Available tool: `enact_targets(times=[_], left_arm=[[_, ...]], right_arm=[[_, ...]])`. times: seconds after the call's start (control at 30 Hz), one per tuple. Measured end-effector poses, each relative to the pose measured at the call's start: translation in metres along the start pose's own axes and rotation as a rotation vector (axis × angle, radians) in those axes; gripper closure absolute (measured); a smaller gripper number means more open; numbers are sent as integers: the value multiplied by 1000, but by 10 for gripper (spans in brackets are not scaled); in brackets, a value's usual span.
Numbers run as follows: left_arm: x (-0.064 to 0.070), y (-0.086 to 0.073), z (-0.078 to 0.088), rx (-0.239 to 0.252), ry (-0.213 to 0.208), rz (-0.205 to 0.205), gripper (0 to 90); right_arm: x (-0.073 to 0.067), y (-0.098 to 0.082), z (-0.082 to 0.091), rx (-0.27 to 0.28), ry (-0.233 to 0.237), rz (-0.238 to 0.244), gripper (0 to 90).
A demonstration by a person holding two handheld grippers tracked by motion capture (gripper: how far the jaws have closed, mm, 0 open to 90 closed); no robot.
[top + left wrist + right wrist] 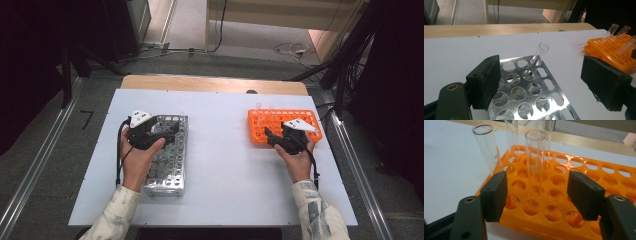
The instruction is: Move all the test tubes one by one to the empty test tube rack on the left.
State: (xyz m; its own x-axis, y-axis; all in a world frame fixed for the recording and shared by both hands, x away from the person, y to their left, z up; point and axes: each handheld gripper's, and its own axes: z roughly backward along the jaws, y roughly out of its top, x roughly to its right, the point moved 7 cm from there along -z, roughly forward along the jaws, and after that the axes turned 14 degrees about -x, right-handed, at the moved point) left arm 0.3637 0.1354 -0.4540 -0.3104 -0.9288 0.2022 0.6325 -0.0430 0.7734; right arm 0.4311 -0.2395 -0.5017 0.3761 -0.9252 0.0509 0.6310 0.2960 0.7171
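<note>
High view: left gripper [172,129] sits left of centre over the metal rack [167,155], right gripper [270,136] right of centre at the near edge of the orange rack [280,125]; both racks lie on the white table [220,165], well apart.

Left gripper view: jaws spread wide with nothing between them. One glass tube [537,58] leans tilted in a far hole of the metal rack, centre of frame. Orange rack with more tubes at upper right.

Right gripper view: jaws spread, not yet touching. The target tube [535,157] stands upright at centre frame between the pads, in a hole of the orange rack [564,202]; another tube [487,147] at upper left, just beside.

Step in hand looks like the grab. To do it well: keep the centre tube midway between the pads, close gently on the glass below the rim, stay clear of the neighbour tube, then lift straight up so it doesn't catch the hole.
</note>
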Motion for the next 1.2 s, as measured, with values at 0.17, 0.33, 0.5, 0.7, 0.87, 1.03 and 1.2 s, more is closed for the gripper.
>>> enact_targets(times=[0.17,0.33,0.5,0.7,0.87,1.03,1.2], left_arm=[[-2,0,1,4,-1,9,160],[-3,0,1,3,-2,7,162],[-4,0,1,3,-3,9,164],[-3,0,1,-1,-1,8,164],[-3,0,1,-1,-3,7,164],[-3,-1,1,-2,-6,8,164],[-3,0,2,-1,-6,7,165]], right_arm=[[2,1,-7,13,-11,-5,420],[1,2,-11,22,-16,-4,524],[1,1,-15,16,-10,-4,603],[-1,3,-16,15,-10,6,650],[-2,5,-18,8,-15,8,727],[-1,6,-16,10,-15,0,731],[0,13,-7,36,-6,-4,731]])
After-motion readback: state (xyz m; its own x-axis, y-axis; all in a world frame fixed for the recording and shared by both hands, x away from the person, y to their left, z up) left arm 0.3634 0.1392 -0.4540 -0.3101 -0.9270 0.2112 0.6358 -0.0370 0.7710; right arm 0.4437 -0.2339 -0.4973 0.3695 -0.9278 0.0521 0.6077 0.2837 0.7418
